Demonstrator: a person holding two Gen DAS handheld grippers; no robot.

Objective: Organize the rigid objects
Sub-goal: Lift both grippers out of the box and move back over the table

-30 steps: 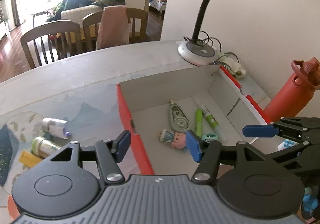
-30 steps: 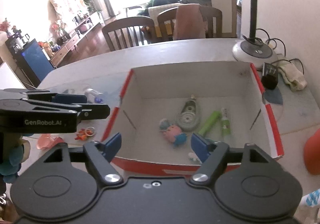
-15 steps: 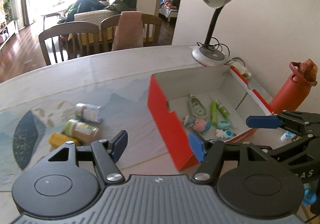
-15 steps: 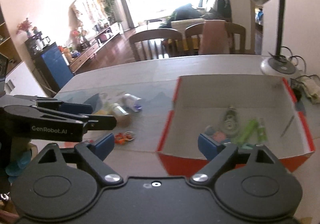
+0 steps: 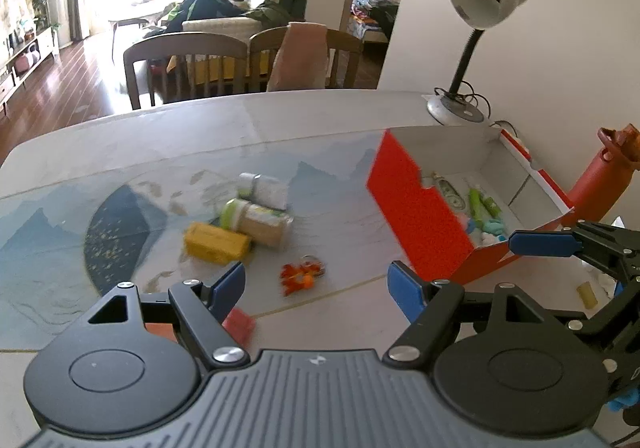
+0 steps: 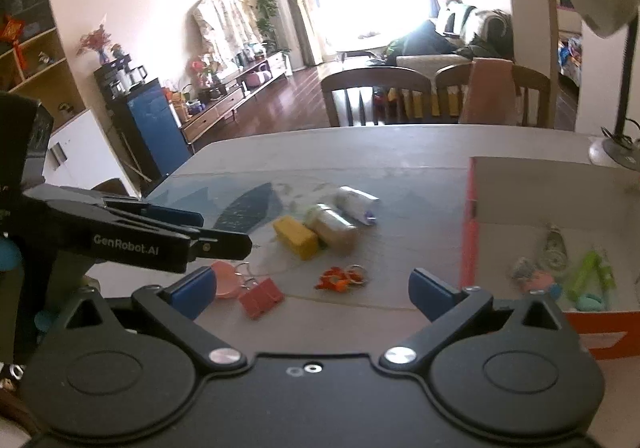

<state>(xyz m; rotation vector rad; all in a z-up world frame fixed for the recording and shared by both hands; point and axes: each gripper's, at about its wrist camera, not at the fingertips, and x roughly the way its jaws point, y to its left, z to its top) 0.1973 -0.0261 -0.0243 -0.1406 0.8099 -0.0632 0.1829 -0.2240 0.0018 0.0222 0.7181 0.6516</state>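
Red-sided cardboard box (image 5: 416, 215), open top, white inside, sits on the table's right; in it lie a correction-tape dispenser (image 6: 554, 244), green tubes (image 6: 588, 268), a small doll figure (image 6: 534, 278) and a teal piece (image 6: 590, 302). Left of the box, loose on the mat: yellow block (image 5: 216, 242), tan jar on its side (image 5: 256, 221) touching it, white bottle (image 5: 262, 187) just behind. Nearer: orange keyring charm (image 5: 300, 276), red binder clip (image 6: 260, 298), pink piece (image 6: 224, 284) (blurred).

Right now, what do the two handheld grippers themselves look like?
Both grippers, left and right, have matte black bodies with round pivot housings, silver screws and blue finger pads. The left one's side reads GenRobot.AI in white. No cables or sleeves are visible.
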